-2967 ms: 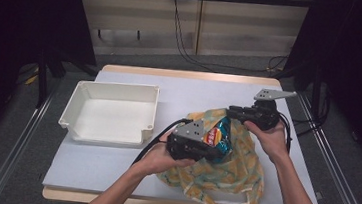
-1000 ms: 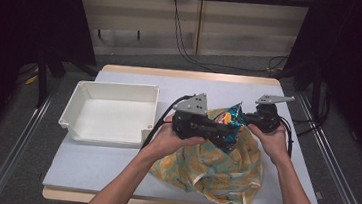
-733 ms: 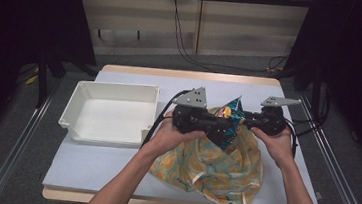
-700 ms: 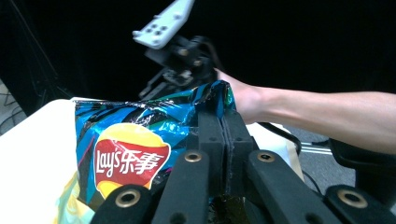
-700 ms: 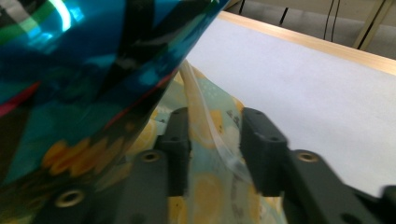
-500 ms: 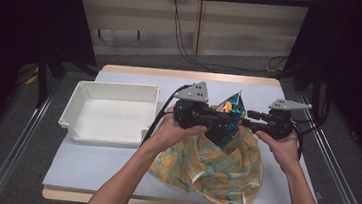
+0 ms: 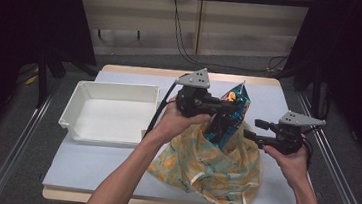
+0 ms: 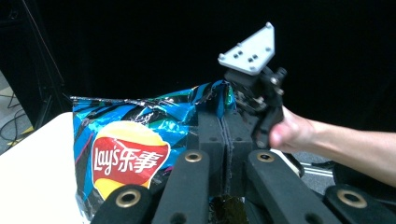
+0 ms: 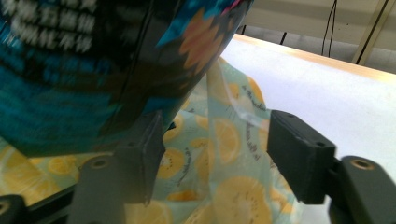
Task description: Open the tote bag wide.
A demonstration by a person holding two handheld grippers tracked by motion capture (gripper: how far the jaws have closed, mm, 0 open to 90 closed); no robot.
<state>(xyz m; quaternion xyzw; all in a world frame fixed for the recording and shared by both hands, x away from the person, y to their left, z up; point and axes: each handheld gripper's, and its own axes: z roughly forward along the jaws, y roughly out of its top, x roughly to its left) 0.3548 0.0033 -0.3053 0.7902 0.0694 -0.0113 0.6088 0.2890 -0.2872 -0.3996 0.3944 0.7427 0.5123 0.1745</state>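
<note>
A blue Lay's chip bag (image 7: 232,109) hangs upright above the table, its lower end still inside a lemon-print cloth bag (image 7: 208,165). My left gripper (image 7: 224,108) is shut on the chip bag's side edge; in the left gripper view the pads (image 8: 211,135) press together on the foil of the chip bag (image 8: 126,140). My right gripper (image 7: 253,128) stands open to the right of the chips, over the cloth bag's rim. In the right gripper view its jaws (image 9: 215,135) are spread, with the cloth bag (image 9: 224,154) beyond them and the chip bag (image 9: 70,70) at upper left.
A white tray (image 7: 74,117) sits on the left part of the table (image 7: 270,98). The other hand's gripper (image 8: 254,88) shows behind the chips in the left gripper view. Metal rails run along both sides of the table.
My left gripper has risen and carried the chip bag up out of the cloth bag. My right gripper has drawn away to the right and lower.
</note>
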